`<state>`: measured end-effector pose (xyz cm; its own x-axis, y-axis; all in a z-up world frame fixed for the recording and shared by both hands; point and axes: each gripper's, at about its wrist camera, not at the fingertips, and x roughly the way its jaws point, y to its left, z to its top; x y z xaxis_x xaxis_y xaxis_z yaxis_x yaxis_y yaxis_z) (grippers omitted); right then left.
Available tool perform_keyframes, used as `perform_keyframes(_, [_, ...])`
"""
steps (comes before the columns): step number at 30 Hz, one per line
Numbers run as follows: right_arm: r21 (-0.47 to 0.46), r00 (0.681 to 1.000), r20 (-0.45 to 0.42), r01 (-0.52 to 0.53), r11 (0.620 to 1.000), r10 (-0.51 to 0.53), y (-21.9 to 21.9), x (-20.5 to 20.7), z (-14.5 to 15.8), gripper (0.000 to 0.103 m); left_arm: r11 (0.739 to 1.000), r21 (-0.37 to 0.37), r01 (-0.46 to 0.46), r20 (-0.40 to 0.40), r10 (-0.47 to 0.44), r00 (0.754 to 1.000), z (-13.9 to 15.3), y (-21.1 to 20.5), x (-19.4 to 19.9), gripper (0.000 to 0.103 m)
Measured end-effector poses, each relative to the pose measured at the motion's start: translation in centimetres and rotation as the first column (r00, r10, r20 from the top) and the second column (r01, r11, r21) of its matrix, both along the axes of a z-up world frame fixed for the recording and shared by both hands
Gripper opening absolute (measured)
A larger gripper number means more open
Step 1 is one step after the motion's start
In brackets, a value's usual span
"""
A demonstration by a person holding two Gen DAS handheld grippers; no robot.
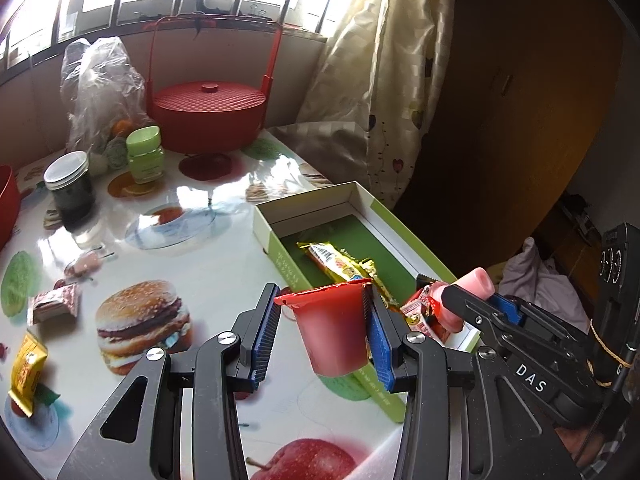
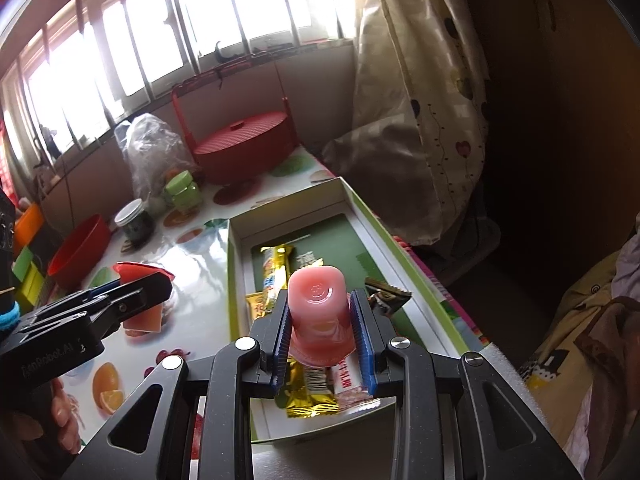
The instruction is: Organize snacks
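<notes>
My left gripper (image 1: 322,296) is shut on a red jelly cup (image 1: 332,332), with the cup's rim pinched between the blue pads just left of the box. That box (image 1: 320,196) is green and white, lies open near the table's right edge, and holds yellow wrapped snack bars (image 1: 340,264). My right gripper (image 2: 320,300) is shut on a pink jelly cup (image 2: 318,296), whose bottom faces the camera, above the box (image 2: 234,280) and the bars (image 2: 276,268) in it. The left wrist view shows the right gripper (image 1: 472,292) over the box's near corner.
On the printed tablecloth stand a red lidded basket (image 1: 208,108), a green jar (image 1: 144,152), a dark jar (image 1: 70,188) and a plastic bag (image 1: 100,88). Loose wrapped snacks (image 1: 54,308) lie at the left. A red bowl (image 2: 80,248) sits far left. A curtain (image 1: 380,80) hangs behind the box.
</notes>
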<state>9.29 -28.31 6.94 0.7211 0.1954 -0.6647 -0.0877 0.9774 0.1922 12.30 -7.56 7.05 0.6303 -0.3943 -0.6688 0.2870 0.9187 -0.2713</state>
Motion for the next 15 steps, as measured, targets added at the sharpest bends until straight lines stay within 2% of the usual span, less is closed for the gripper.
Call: perform_keyframes(15, [-0.005,1.0,-0.007,0.018,1.0,-0.018,-1.8,3.0,-0.5,0.028,1.0,-0.002,0.031,-0.02,-0.031,0.999,-1.0,-2.2,2.7,0.043])
